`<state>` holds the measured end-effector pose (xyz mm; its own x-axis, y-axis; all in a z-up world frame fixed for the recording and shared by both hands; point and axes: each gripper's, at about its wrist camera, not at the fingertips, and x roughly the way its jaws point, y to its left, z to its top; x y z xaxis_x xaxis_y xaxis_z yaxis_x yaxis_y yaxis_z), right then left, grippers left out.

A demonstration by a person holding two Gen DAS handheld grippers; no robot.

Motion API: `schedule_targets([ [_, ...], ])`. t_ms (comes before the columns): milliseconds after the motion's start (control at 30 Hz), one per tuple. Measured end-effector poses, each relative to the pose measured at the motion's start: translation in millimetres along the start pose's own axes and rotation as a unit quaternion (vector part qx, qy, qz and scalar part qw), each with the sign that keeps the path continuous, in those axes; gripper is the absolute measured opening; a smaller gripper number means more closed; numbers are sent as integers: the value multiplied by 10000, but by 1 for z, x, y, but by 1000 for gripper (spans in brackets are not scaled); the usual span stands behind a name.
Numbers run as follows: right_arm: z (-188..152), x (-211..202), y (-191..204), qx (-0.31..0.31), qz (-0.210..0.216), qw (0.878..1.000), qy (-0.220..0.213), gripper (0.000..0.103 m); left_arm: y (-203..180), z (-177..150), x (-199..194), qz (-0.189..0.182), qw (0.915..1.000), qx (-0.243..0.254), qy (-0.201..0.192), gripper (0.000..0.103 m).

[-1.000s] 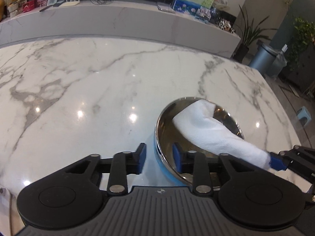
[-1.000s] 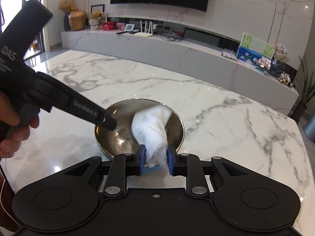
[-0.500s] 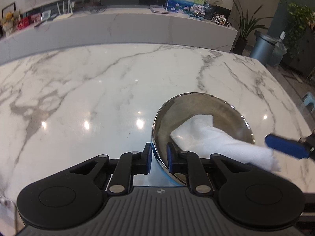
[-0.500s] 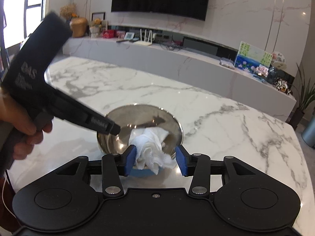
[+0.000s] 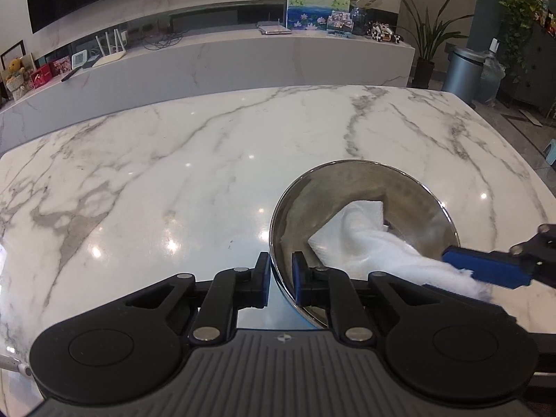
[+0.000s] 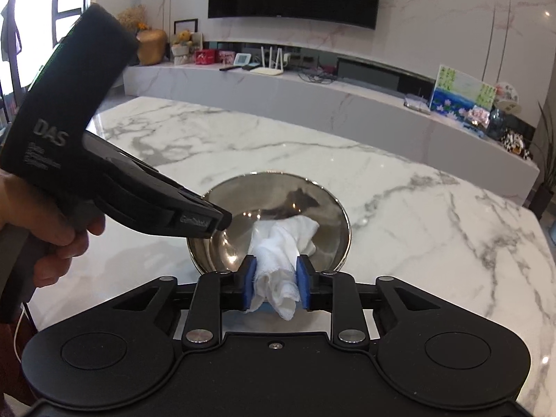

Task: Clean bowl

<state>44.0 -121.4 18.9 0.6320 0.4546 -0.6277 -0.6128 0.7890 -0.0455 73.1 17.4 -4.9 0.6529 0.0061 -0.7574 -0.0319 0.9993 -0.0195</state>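
A: Left gripper [image 5: 279,278] pinches the steel bowl's [image 5: 361,191] near rim; bowl sits on the marble table [image 5: 173,180].

B: Right gripper [image 6: 276,285] has just closed on the white cloth [image 6: 281,243]. Cloth runs lengthwise from jaws into bowl. Advise firm circular wiping, bowl held steady.

The bowl [image 5: 365,222] stands on the table [image 5: 173,180] towards its near right part, with the cloth [image 5: 361,243] lying partly in it and trailing out over its near rim. The left tongs [image 5: 279,278] straddle the bowl's near-left rim, and the right tongs [image 6: 276,283] close on the cloth just near the bowl. A long shelf [image 5: 243,52] runs behind the table.
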Motion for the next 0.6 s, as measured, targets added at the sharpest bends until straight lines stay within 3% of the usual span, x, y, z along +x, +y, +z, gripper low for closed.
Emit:
schedule_targets([
  [300,-3,11,-2,53,55,9991,420,20,2,-6,-3,-360,9991,-181,140,17],
  [600,-7,25,1,38,16,9963,862,21,-9,-10,-4,-324,9993,128,148,14],
])
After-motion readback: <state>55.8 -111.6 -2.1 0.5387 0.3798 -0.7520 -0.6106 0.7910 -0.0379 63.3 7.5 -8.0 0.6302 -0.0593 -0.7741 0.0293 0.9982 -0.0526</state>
